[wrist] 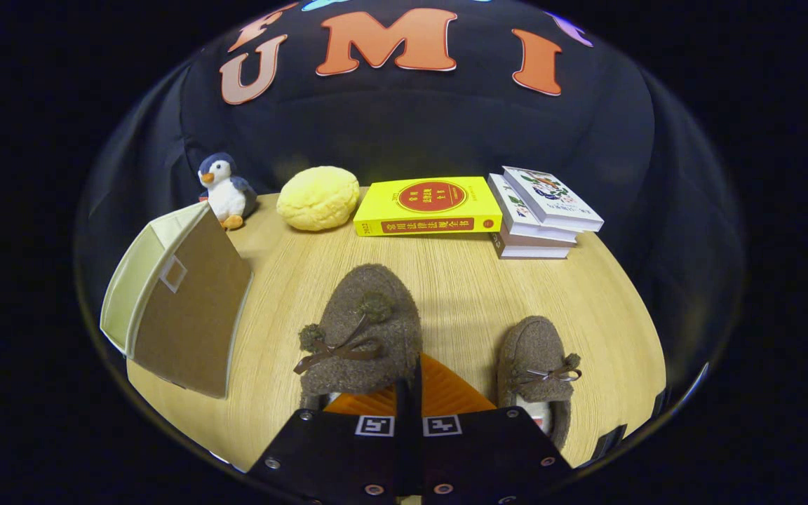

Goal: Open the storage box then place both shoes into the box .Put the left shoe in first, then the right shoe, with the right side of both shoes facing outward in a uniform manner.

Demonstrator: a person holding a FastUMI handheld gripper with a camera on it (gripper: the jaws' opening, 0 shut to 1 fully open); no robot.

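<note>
The storage box (pixel 179 308) stands to the left of my fingers, a beige fabric box whose brown front flap lies flat against it. A fuzzy brown left shoe (pixel 365 330) with pom-pom laces is just ahead of my fingers and looks larger and nearer than its mate. My gripper (pixel 409 386) is shut, and its fingers meet at that shoe's right-hand rim and appear to pinch it. The right shoe (pixel 537 358) rests on the wooden table (pixel 460 280) to the right of my fingers, toe pointing away.
Along the table's far edge sit a plush penguin (pixel 225 191), a yellow bun-shaped cushion (pixel 318 198), a thick yellow book (pixel 426 205) and a stack of books (pixel 541 210). The black cloth wall rises behind them.
</note>
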